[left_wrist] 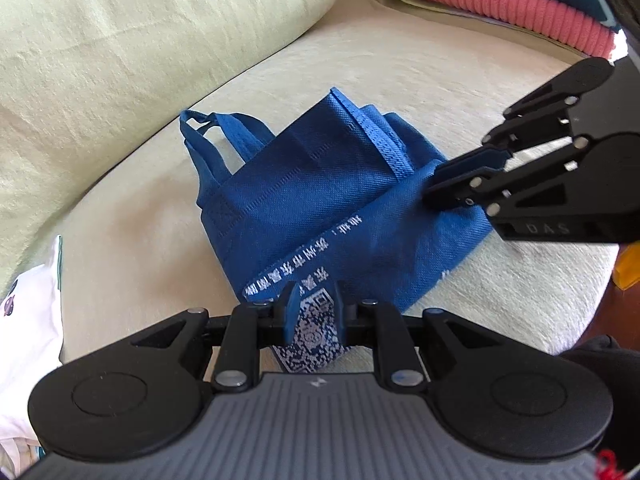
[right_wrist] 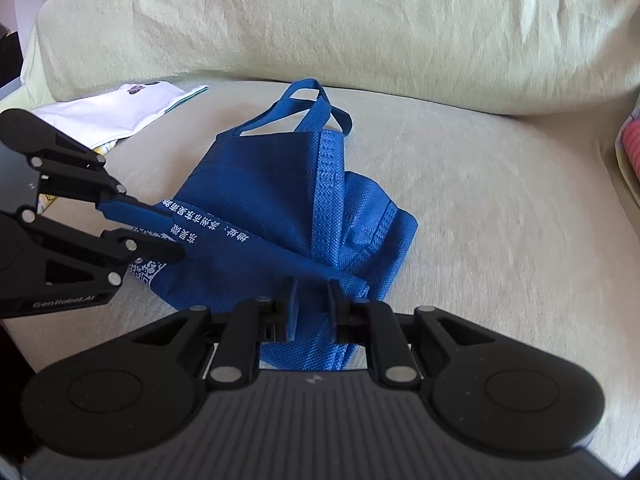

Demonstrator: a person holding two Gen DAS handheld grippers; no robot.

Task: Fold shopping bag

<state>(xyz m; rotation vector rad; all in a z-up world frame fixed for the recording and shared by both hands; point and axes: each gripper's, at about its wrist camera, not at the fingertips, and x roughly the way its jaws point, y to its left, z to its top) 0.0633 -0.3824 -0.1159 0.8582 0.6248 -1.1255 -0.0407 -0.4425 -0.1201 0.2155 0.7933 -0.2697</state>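
Note:
A blue woven shopping bag (left_wrist: 320,200) with white print lies crumpled on a pale green sofa seat (left_wrist: 400,72), its handles (left_wrist: 212,128) pointing toward the back cushion. My left gripper (left_wrist: 312,308) is shut on the bag's near printed corner. My right gripper (left_wrist: 440,184) is shut on the bag's edge at the right. In the right wrist view the bag (right_wrist: 280,200) spreads ahead, my right gripper (right_wrist: 312,304) pinches its near edge, and my left gripper (right_wrist: 168,236) holds the printed corner at the left.
A white printed cloth (right_wrist: 120,112) lies at the left of the seat. A pink ribbed textile (left_wrist: 500,0) with dark teal fabric lies at the far right. The back cushion (right_wrist: 360,20) rises behind the bag.

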